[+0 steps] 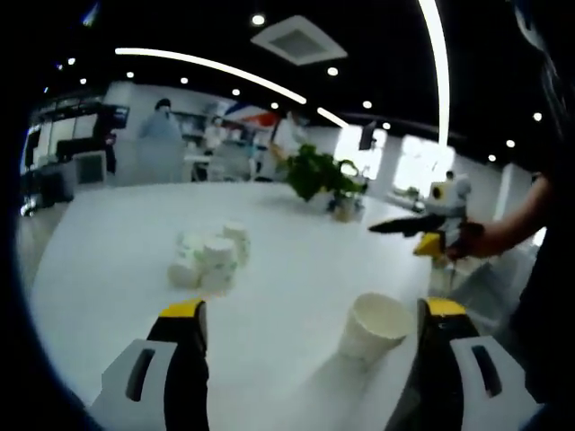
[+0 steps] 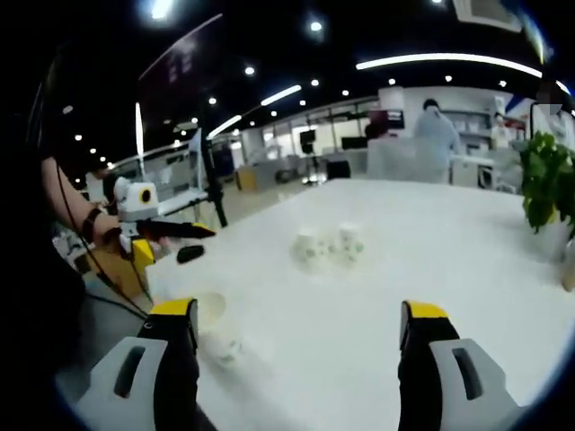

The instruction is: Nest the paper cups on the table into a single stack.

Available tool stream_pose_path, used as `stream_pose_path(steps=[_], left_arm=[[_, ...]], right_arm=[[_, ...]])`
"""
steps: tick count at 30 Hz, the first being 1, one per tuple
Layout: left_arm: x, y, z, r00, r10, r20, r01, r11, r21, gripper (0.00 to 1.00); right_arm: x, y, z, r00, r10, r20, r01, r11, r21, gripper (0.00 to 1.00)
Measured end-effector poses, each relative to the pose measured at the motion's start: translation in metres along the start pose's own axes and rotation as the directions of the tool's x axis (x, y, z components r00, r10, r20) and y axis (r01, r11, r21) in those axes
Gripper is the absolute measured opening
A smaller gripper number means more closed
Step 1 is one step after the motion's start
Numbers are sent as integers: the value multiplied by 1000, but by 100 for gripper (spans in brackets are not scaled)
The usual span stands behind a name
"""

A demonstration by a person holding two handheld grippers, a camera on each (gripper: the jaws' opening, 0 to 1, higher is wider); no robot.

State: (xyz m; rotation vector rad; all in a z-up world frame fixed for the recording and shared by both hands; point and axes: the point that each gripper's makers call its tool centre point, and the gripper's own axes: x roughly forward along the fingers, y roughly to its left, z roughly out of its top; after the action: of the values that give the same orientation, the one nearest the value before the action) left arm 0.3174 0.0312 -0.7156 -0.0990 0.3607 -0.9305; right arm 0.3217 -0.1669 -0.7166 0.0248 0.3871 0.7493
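Observation:
A huddle of several small white paper cups (image 1: 211,256) stands in the middle of the white table (image 1: 117,224); in the right gripper view the same huddle (image 2: 328,244) lies ahead. One single white cup (image 1: 375,325) stands upright apart from them, close ahead of my left gripper (image 1: 312,310) and nearer its right jaw. That gripper is open and holds nothing. My right gripper (image 2: 298,312) is open and empty too, with the single cup (image 2: 212,312) just beside its left jaw near the table's edge. Each gripper shows in the other's view: right (image 1: 422,226), left (image 2: 153,229).
A potted green plant (image 1: 322,175) stands on the table beyond the cups, and appears at the right as a plant (image 2: 548,180) in the right gripper view. The table edge (image 2: 171,278) runs close by the single cup. People stand at counters far behind.

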Motion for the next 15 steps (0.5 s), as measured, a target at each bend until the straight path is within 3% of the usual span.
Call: stream_pose_path(steps=[15], left_arm=[[-18, 19, 6, 997, 66, 33, -65, 997, -29, 98]], right_arm=[[10, 4, -1, 1000, 27, -10, -27, 1000, 0, 92]])
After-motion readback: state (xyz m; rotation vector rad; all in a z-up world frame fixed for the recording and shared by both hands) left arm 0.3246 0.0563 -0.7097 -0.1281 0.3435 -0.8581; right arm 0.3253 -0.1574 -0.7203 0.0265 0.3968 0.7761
